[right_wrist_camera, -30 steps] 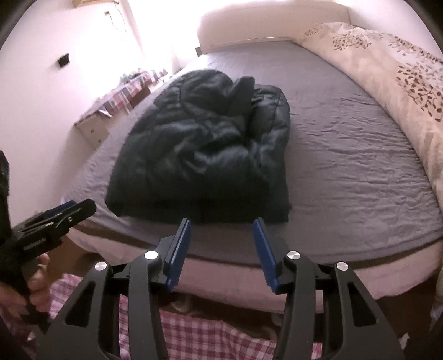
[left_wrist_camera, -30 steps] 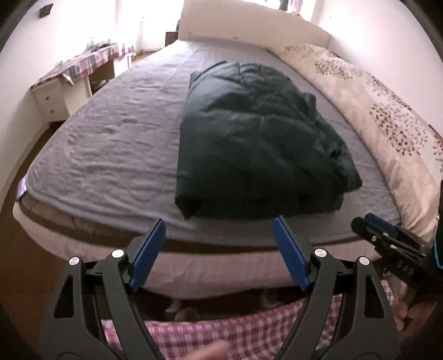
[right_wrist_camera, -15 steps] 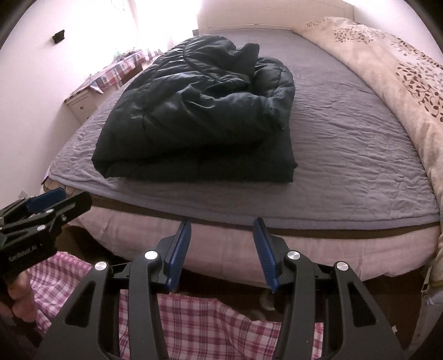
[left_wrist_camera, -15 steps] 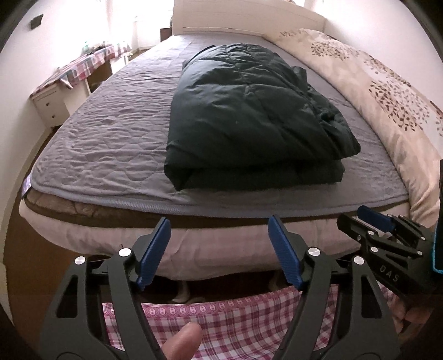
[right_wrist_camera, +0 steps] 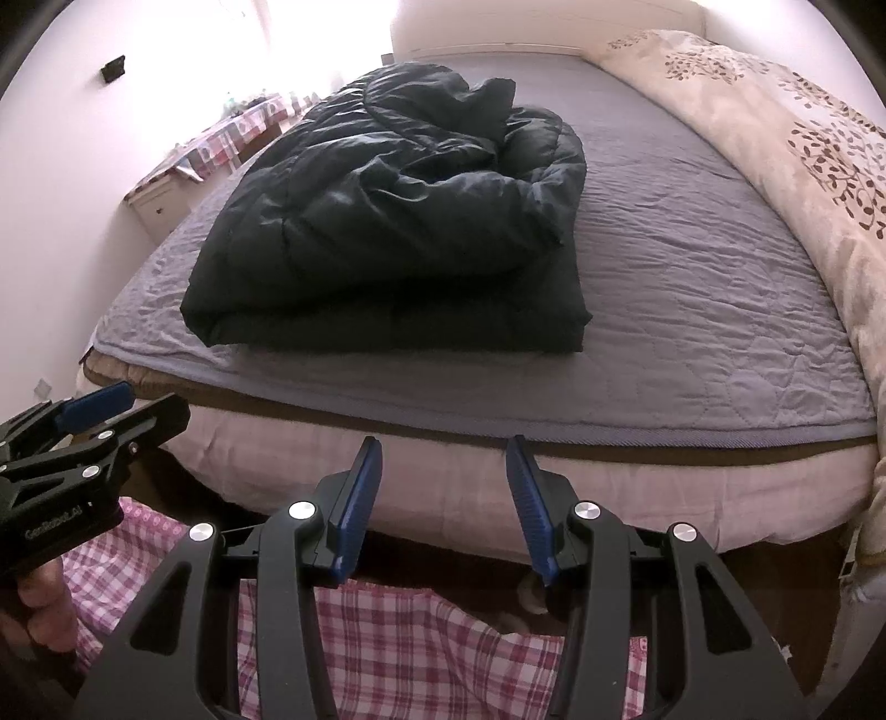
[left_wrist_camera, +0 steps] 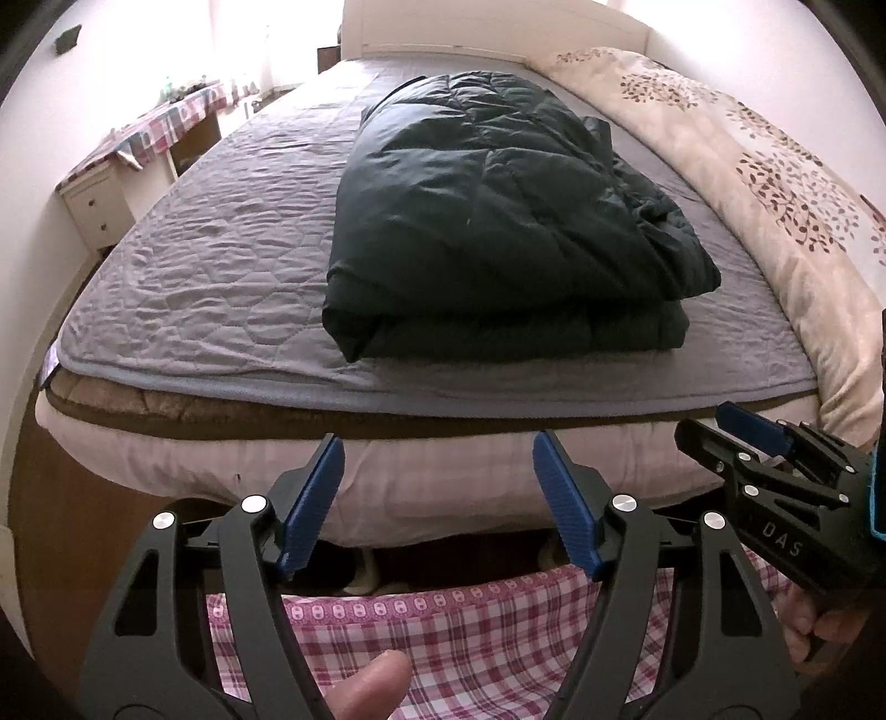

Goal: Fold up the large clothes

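Observation:
A dark green puffer jacket [left_wrist_camera: 498, 221] lies folded into a thick rectangle on the grey bed cover [left_wrist_camera: 210, 266]; it also shows in the right wrist view [right_wrist_camera: 398, 221]. My left gripper [left_wrist_camera: 437, 454] is open and empty, held below the foot edge of the bed, off the jacket. My right gripper [right_wrist_camera: 443, 459] is open and empty at the same height, also short of the bed. Each gripper shows at the side of the other's view: the right one [left_wrist_camera: 736, 437] and the left one [right_wrist_camera: 116, 410].
A cream floral duvet [left_wrist_camera: 775, 183] is bunched along the bed's right side. A white bedside cabinet with a checked cloth [left_wrist_camera: 144, 144] stands left of the bed. The white headboard [left_wrist_camera: 487, 27] is at the far end. My pink checked clothing [left_wrist_camera: 470, 626] fills the bottom.
Both grippers have dropped lower and drawn back from the bed, so the mattress edge now sits above the fingertips. The jacket has not moved.

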`<action>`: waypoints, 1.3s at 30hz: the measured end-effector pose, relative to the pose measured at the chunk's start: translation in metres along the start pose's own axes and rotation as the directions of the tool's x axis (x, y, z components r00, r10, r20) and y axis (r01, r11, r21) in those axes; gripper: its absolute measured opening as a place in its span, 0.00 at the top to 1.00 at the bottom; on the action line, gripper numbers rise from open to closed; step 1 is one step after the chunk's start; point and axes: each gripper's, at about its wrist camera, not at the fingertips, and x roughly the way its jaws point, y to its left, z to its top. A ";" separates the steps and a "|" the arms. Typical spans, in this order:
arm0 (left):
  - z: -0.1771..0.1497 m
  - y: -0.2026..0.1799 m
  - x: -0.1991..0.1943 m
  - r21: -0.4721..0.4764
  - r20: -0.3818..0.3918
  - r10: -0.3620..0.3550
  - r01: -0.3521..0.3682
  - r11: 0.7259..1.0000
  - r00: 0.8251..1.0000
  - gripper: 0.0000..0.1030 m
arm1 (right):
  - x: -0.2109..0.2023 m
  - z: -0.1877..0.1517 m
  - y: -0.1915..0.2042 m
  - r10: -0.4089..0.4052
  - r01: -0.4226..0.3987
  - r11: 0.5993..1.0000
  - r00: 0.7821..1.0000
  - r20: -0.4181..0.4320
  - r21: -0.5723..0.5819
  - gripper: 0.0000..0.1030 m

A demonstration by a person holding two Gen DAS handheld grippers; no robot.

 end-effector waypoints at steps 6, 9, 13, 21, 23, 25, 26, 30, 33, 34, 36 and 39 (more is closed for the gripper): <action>0.000 0.000 0.000 0.000 0.000 0.000 0.000 1.000 1.000 0.34 | 0.000 0.000 0.000 -0.003 0.003 1.000 1.000 -0.005 0.002 0.53; -0.001 0.000 0.000 -0.001 -0.002 0.000 0.000 1.000 1.000 0.34 | 0.001 -0.001 0.000 -0.005 0.005 1.000 1.000 -0.008 0.001 0.53; -0.002 0.001 0.001 -0.002 -0.005 0.000 0.000 1.000 1.000 0.34 | 0.001 -0.001 0.000 -0.005 0.005 1.000 1.000 -0.009 0.000 0.53; -0.003 0.003 0.002 -0.004 -0.013 -0.006 0.006 1.000 1.000 0.35 | 0.001 -0.001 0.000 -0.006 0.006 1.000 1.000 -0.011 0.000 0.53; -0.003 0.003 0.002 -0.003 -0.015 -0.006 0.006 1.000 1.000 0.35 | 0.002 -0.001 0.000 -0.006 0.006 1.000 1.000 -0.014 -0.001 0.53; -0.003 0.002 0.002 -0.002 -0.017 -0.007 0.007 1.000 1.000 0.35 | 0.002 -0.001 -0.001 -0.006 0.006 1.000 1.000 -0.016 -0.001 0.53; -0.003 0.002 0.002 -0.001 -0.017 -0.007 0.007 1.000 1.000 0.35 | 0.002 -0.001 -0.001 -0.006 0.006 1.000 1.000 -0.017 -0.002 0.53; -0.002 0.001 0.002 0.002 -0.020 -0.010 0.010 1.000 1.000 0.35 | 0.002 -0.001 -0.001 -0.006 0.006 1.000 1.000 -0.017 -0.002 0.53; -0.002 0.001 0.003 0.003 -0.023 -0.010 0.010 1.000 1.000 0.35 | 0.003 -0.001 -0.001 -0.005 0.005 1.000 1.000 -0.018 -0.004 0.53; -0.002 0.001 0.003 0.003 -0.023 -0.010 0.010 1.000 1.000 0.35 | 0.003 -0.001 -0.001 -0.006 0.006 1.000 1.000 -0.019 -0.004 0.53; -0.001 0.001 0.003 0.004 -0.023 -0.010 0.010 1.000 1.000 0.35 | 0.002 -0.001 -0.001 -0.006 0.006 1.000 1.000 -0.020 -0.003 0.53; -0.002 0.001 0.003 0.004 -0.024 -0.010 0.010 1.000 1.000 0.35 | 0.002 -0.001 -0.002 -0.006 0.006 1.000 1.000 -0.019 -0.005 0.53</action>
